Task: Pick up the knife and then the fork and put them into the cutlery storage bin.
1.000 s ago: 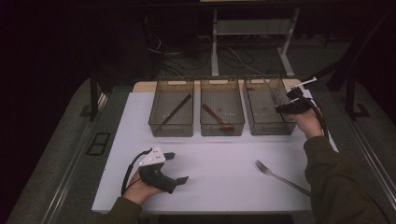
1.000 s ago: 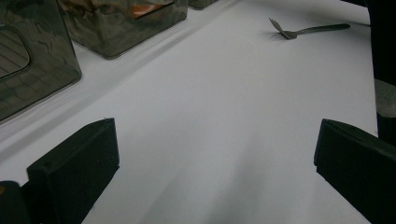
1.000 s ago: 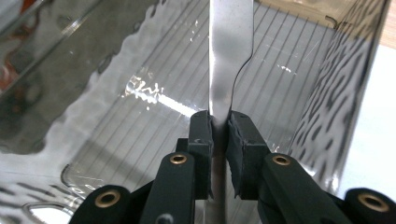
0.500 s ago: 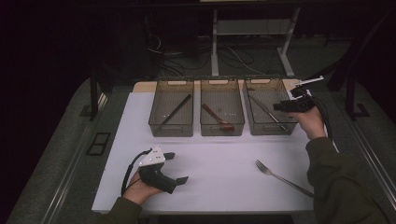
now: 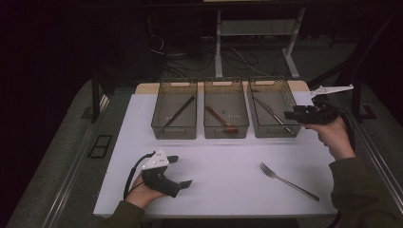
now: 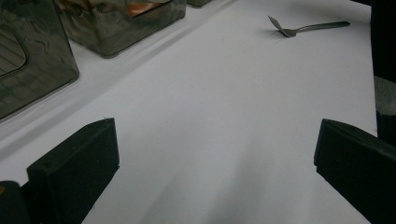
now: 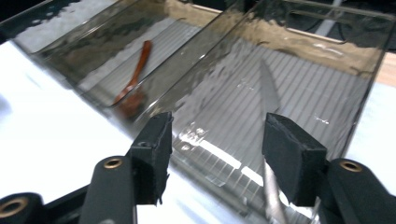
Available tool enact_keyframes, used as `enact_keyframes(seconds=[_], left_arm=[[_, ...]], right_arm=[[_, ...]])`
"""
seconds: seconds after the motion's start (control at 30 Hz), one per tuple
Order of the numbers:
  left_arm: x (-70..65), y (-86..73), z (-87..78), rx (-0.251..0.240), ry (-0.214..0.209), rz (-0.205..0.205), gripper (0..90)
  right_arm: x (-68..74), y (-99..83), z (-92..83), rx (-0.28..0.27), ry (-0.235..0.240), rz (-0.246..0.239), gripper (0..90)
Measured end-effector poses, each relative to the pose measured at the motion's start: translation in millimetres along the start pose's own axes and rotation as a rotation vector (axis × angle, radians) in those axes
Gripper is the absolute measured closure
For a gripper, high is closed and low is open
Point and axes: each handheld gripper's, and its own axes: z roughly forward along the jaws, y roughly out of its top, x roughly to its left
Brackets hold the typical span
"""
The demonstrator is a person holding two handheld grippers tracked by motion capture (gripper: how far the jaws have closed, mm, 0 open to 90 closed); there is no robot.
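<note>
the right gripper (image 7: 215, 154), jaws just opened and empty, hovers above the right bin (image 5: 273, 108); the knife (image 7: 270, 91) lies inside, beyond its fingertips. the left gripper (image 6: 215, 154) rests open on the table (image 5: 223, 161).

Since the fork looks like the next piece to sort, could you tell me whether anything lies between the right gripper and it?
Nothing visible does: the right gripper, open and empty, is beside the right bin, and only bare white tabletop separates it from the fork.

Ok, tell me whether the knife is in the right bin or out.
In: the knife lies flat inside the right bin, apart from the open right gripper.
</note>
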Motion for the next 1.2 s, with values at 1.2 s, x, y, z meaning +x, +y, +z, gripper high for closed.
enact_keyframes(seconds=[1.2], left_arm=[[1.3, -1.1, -1.2, -0.003, -0.001, -0.003, 0.0]], right_arm=[[73.4, -74.0, -15.1, 0.174, 0.13, -0.236, 38.5]])
